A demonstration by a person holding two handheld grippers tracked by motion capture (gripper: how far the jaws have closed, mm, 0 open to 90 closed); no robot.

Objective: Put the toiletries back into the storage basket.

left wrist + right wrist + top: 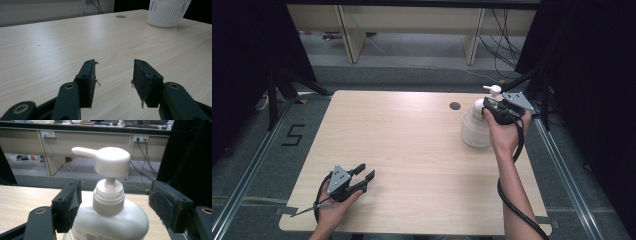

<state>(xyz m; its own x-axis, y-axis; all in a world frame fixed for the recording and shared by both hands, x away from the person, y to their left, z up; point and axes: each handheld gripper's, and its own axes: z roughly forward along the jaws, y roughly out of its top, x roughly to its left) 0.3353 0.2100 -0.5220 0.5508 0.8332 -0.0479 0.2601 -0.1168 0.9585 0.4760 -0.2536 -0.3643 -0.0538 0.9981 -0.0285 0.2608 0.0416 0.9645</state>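
White pump bottle (110,202) is cut off at the bottom, its neck between the right gripper (117,205)'s wide jaws, while the left gripper (113,80) rests low, wide and empty.

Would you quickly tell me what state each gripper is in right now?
Left gripper: open, nothing between its fingers.
Right gripper: open, fingers either side of the white plastic pump bottle, not pressing it.
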